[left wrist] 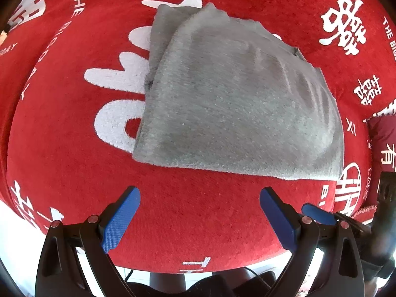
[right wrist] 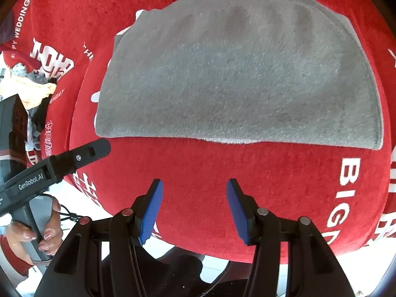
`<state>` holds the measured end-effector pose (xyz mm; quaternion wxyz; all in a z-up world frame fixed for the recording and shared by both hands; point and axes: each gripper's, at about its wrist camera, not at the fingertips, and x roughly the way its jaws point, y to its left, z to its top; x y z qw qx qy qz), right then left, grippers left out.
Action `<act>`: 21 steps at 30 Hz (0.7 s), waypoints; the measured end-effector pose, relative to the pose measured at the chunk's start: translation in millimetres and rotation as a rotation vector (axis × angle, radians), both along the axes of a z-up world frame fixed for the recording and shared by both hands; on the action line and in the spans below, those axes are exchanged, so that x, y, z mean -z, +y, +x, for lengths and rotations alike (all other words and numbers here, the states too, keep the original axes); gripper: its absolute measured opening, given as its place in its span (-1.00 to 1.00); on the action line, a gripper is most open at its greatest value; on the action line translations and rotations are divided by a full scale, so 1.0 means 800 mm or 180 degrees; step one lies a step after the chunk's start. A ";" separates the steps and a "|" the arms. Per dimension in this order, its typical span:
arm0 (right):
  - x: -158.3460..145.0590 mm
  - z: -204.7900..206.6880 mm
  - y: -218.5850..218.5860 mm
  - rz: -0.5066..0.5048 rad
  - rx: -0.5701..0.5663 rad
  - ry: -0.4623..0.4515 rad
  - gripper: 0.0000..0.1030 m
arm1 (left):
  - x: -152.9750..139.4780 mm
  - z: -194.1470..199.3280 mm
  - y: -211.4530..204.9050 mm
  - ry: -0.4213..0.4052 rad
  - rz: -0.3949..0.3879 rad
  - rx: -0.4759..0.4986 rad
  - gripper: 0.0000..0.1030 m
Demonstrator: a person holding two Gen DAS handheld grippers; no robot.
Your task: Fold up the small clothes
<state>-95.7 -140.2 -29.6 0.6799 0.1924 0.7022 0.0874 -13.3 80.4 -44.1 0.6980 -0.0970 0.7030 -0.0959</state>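
Note:
A grey garment (left wrist: 230, 104) lies folded flat on the red cloth (left wrist: 188, 222); it also fills the upper middle of the right wrist view (right wrist: 237, 79). My left gripper (left wrist: 200, 198) is open and empty, hovering just in front of the garment's near edge. My right gripper (right wrist: 195, 189) is open and empty, a little short of the garment's near folded edge. The left gripper's black body (right wrist: 61, 163) shows at the left of the right wrist view, held by a hand. A blue finger of the right gripper (left wrist: 319, 214) shows at the right of the left wrist view.
The red cloth with white lettering covers the table. A pile of mixed clothes (right wrist: 32, 91) lies at the far left in the right wrist view. A dark red garment (left wrist: 383, 143) lies at the right edge in the left wrist view. The table's near edge (right wrist: 222, 255) is right below the grippers.

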 end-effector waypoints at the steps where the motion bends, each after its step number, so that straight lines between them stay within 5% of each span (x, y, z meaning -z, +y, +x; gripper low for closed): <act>1: 0.002 0.000 0.000 0.0019 0.0007 0.0015 0.11 | 0.000 0.001 0.001 -0.0003 0.0006 -0.0014 0.91; 14: 0.031 0.014 -0.023 0.0533 0.0473 0.0133 0.11 | 0.008 0.005 0.016 -0.0023 0.0054 -0.0236 0.91; 21: 0.045 0.029 -0.019 0.0712 0.0541 0.0122 0.19 | 0.015 0.008 0.028 0.0007 -0.0146 -0.0486 0.91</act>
